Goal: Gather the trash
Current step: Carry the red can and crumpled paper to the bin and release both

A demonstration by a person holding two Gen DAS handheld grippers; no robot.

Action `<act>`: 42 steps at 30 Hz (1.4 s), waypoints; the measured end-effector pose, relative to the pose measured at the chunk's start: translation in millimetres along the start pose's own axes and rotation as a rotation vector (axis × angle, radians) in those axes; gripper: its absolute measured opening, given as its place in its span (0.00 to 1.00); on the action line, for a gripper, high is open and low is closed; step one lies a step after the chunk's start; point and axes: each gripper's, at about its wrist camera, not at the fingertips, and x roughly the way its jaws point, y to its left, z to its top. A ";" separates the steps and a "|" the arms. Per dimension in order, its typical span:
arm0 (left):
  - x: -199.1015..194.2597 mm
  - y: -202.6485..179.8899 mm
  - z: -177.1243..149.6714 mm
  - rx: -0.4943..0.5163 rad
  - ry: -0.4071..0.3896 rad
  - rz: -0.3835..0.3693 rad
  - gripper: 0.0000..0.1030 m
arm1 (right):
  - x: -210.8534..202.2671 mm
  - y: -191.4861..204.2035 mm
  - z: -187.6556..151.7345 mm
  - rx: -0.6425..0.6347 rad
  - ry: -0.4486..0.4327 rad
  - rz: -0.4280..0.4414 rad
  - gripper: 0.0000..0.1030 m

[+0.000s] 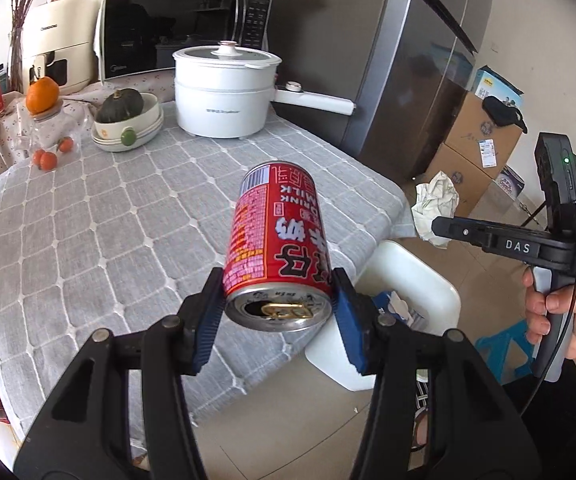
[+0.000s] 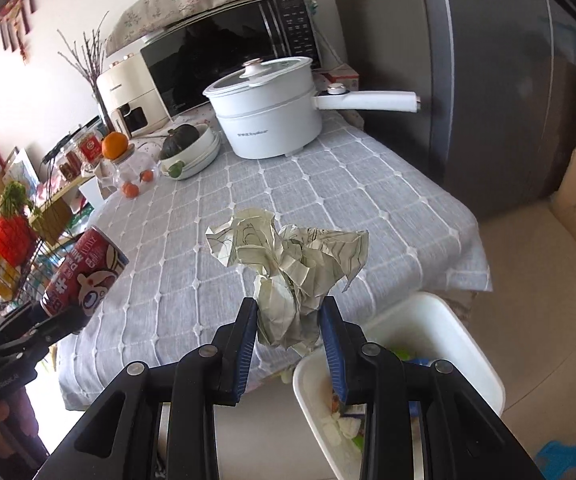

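My left gripper (image 1: 278,312) is shut on a red milk-drink can (image 1: 278,240), opened top toward the camera, held above the front edge of the table with the grey checked cloth (image 1: 108,220). The can also shows at the left of the right wrist view (image 2: 84,276). My right gripper (image 2: 288,332) is shut on a crumpled paper ball (image 2: 288,268), held above the table's front edge; it shows in the left wrist view too (image 1: 435,204). A white trash bin (image 2: 467,344) with scraps inside stands on the floor below, to the right; it also shows in the left wrist view (image 1: 419,276).
At the table's back stand a white electric pot (image 1: 228,92), stacked bowls holding a dark squash (image 1: 128,120), a jar topped by an orange (image 1: 42,96), a microwave (image 1: 184,28). A grey fridge (image 1: 419,60) and cardboard boxes (image 1: 479,144) are on the right.
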 end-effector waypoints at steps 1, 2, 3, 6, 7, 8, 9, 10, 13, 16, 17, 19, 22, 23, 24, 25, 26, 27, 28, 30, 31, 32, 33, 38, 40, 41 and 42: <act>3.9 -6.4 -2.2 0.003 0.007 -0.014 0.52 | -1.7 -10.1 -3.8 0.029 0.017 -0.012 0.32; 7.1 -13.3 -6.0 0.006 0.017 -0.031 0.52 | -2.3 -19.7 -6.8 0.064 0.038 -0.022 0.32; 11.3 -20.0 -9.6 0.008 0.028 -0.048 0.52 | -3.4 -29.2 -10.4 0.100 0.056 -0.027 0.32; 25.7 -43.2 -20.2 0.036 0.070 -0.091 0.52 | -7.0 -53.5 -20.6 0.174 0.090 -0.037 0.32; 32.1 -51.6 -23.5 0.055 0.088 -0.102 0.52 | -7.1 -60.5 -24.7 0.189 0.105 -0.042 0.32; 37.9 -60.4 -26.5 0.078 0.104 -0.111 0.52 | -6.8 -66.6 -28.0 0.200 0.116 -0.043 0.32; 42.7 -69.1 -29.9 0.100 0.118 -0.118 0.52 | -6.7 -71.0 -31.7 0.206 0.124 -0.047 0.32; 49.1 -76.7 -32.2 0.119 0.132 -0.125 0.52 | -6.4 -76.9 -36.2 0.209 0.133 -0.060 0.32; 65.6 -94.8 -38.0 0.157 0.164 -0.143 0.52 | -5.1 -95.6 -46.9 0.218 0.165 -0.093 0.32; 82.1 -108.6 -42.8 0.193 0.185 -0.151 0.52 | -4.0 -113.1 -56.0 0.223 0.193 -0.121 0.33; 88.0 -113.4 -44.8 0.204 0.195 -0.148 0.52 | -3.2 -118.6 -58.8 0.224 0.203 -0.131 0.33; 100.9 -120.3 -48.1 0.214 0.216 -0.144 0.52 | -1.6 -127.5 -64.6 0.227 0.223 -0.146 0.33; 118.6 -127.9 -53.1 0.218 0.245 -0.142 0.52 | 1.0 -136.6 -71.1 0.227 0.250 -0.158 0.33; 123.7 -130.3 -54.5 0.221 0.252 -0.140 0.52 | 1.6 -138.1 -72.3 0.226 0.257 -0.160 0.33; 128.5 -132.4 -56.0 0.224 0.259 -0.138 0.52 | 2.1 -139.8 -73.6 0.225 0.262 -0.162 0.33; 132.4 -134.9 -57.4 0.228 0.262 -0.133 0.52 | 2.3 -140.3 -74.8 0.223 0.266 -0.163 0.33; 136.1 -137.1 -58.2 0.232 0.266 -0.129 0.52 | 2.2 -141.3 -75.7 0.221 0.269 -0.163 0.33; 138.9 -138.9 -58.9 0.237 0.267 -0.125 0.53 | 1.8 -142.2 -76.5 0.219 0.270 -0.164 0.33; 141.2 -140.6 -59.2 0.241 0.265 -0.124 0.53 | 1.9 -143.0 -76.7 0.217 0.272 -0.164 0.33; 144.6 -143.5 -58.8 0.258 0.258 -0.121 0.53 | 1.5 -144.5 -77.3 0.217 0.275 -0.164 0.33; 145.2 -145.5 -59.3 0.273 0.255 -0.122 0.53 | 1.7 -145.1 -77.3 0.216 0.277 -0.165 0.33; 147.1 -146.5 -59.2 0.284 0.263 -0.118 0.53 | 1.8 -145.4 -77.2 0.216 0.279 -0.164 0.33; 148.0 -146.7 -59.0 0.287 0.279 -0.110 0.53 | 1.7 -146.0 -77.6 0.217 0.281 -0.164 0.33; 130.5 -143.2 -53.8 0.307 0.258 -0.031 0.82 | 6.9 -144.6 -75.9 0.214 0.294 -0.161 0.34; 123.2 -137.8 -50.2 0.296 0.257 -0.018 0.83 | 10.1 -141.7 -75.7 0.206 0.302 -0.162 0.34; 119.7 -134.4 -49.3 0.285 0.259 -0.008 0.87 | 12.4 -140.0 -75.6 0.203 0.308 -0.161 0.34; 116.8 -130.7 -48.8 0.271 0.258 0.006 0.92 | 14.9 -138.2 -75.7 0.202 0.315 -0.159 0.34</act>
